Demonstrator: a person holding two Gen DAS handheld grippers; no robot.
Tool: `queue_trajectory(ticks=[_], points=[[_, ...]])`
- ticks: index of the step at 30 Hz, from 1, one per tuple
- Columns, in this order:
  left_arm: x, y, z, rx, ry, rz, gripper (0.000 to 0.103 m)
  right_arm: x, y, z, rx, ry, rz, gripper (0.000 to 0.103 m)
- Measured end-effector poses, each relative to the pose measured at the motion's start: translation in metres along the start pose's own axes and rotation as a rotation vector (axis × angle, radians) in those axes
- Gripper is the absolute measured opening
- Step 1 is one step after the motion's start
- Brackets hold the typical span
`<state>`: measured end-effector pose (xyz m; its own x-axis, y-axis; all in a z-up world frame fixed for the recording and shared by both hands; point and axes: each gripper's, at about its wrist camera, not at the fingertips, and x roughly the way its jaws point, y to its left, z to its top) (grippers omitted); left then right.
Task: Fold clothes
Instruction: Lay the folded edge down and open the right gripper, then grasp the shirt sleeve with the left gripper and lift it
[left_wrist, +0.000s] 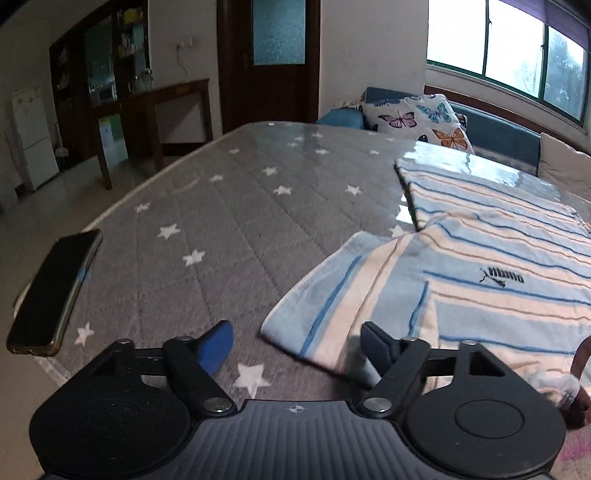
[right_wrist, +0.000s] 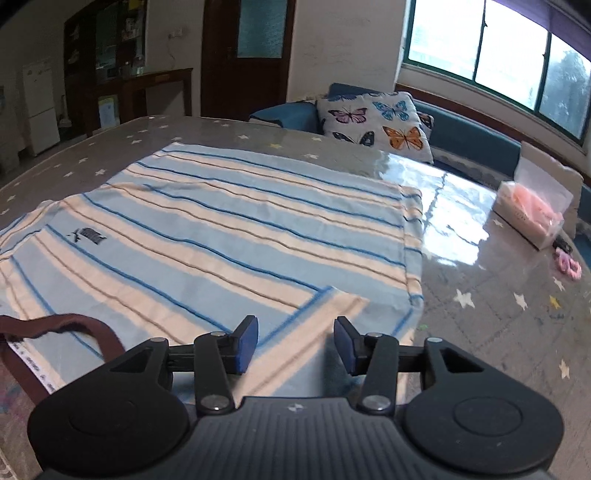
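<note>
Flat, striped shirt (right_wrist: 221, 236) spread on table (left_wrist: 229, 229); left gripper (left_wrist: 297, 343), right gripper (right_wrist: 295, 343) both agape, empty.

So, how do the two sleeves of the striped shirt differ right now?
The left sleeve lies spread outward onto the star-pattern table; the right sleeve is folded inward over the shirt body. The left gripper hangs beside its sleeve's edge; the right gripper is directly above its sleeve. Both grippers have open jaws.

Left claw (left_wrist: 297, 345) and right claw (right_wrist: 295, 341) both gape, gripping nothing.
</note>
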<state>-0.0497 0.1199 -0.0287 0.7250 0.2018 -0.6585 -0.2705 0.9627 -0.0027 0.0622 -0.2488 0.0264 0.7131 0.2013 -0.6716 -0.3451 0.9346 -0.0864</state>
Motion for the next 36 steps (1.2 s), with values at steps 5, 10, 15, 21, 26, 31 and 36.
queue_trajectory(ticks=[5, 10, 15, 21, 26, 31, 36], points=[[0.000, 0.000, 0.000, 0.023, -0.019, -0.045, 0.047, -0.008, 0.027, 0.015, -0.070, -0.021, 0.069, 0.053], [0.001, 0.001, 0.002, 0.048, -0.042, -0.056, 0.017, -0.007, 0.074, 0.026, -0.172, -0.023, 0.224, 0.061], [0.000, 0.003, 0.008, 0.063, -0.080, -0.027, 0.007, -0.002, 0.130, 0.027, -0.297, -0.016, 0.361, 0.062], [0.002, 0.017, 0.008, 0.009, -0.055, -0.043, 0.011, -0.002, 0.179, 0.017, -0.441, -0.008, 0.446, 0.062], [-0.005, 0.029, 0.004, -0.055, -0.034, -0.063, 0.018, -0.007, 0.189, 0.020, -0.485, -0.037, 0.456, 0.063], [-0.011, 0.031, 0.003, -0.084, -0.028, -0.073, 0.039, 0.004, 0.182, 0.033, -0.393, -0.033, 0.416, 0.063], [-0.007, 0.028, 0.001, -0.117, -0.001, -0.095, 0.043, 0.010, 0.188, 0.026, -0.410, -0.006, 0.453, 0.063]])
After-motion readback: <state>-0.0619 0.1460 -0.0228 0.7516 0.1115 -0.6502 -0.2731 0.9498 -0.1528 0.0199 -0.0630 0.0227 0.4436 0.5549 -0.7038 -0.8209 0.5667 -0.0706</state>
